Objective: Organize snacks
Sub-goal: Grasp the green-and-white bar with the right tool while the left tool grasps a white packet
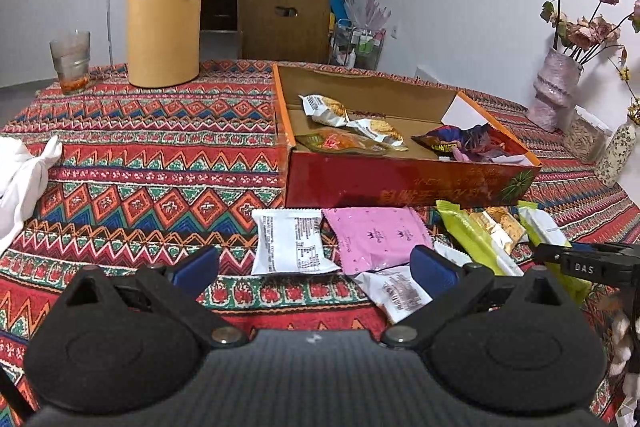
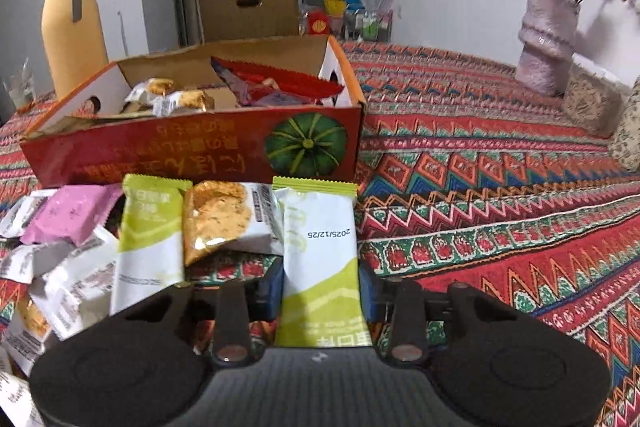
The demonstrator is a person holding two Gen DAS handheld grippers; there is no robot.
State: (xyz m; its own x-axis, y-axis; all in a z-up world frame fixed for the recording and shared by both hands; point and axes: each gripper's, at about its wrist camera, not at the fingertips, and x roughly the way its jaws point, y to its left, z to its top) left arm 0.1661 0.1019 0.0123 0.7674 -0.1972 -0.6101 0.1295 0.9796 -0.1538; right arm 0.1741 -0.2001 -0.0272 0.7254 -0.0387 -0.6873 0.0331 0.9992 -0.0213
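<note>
A red cardboard box (image 1: 404, 183) with a pumpkin picture (image 2: 306, 143) stands open on the patterned table and holds several snack packets (image 1: 352, 127). In front of it lies a pile of loose packets: a white one (image 1: 290, 241), a pink one (image 1: 376, 237) and green-and-white ones (image 1: 472, 239). My left gripper (image 1: 316, 271) is open and empty, low over the cloth just before the white and pink packets. My right gripper (image 2: 322, 291) is shut on a green-and-white packet (image 2: 320, 251), its pads pressing both sides, close before the box.
A yellow thermos jug (image 1: 164, 7) and a glass (image 1: 72, 61) stand at the table's back left. A pink vase of dried flowers (image 2: 548, 27) stands at the back right. White cloth (image 1: 20, 179) lies at the left edge. A cardboard carton (image 1: 284, 23) stands behind the table.
</note>
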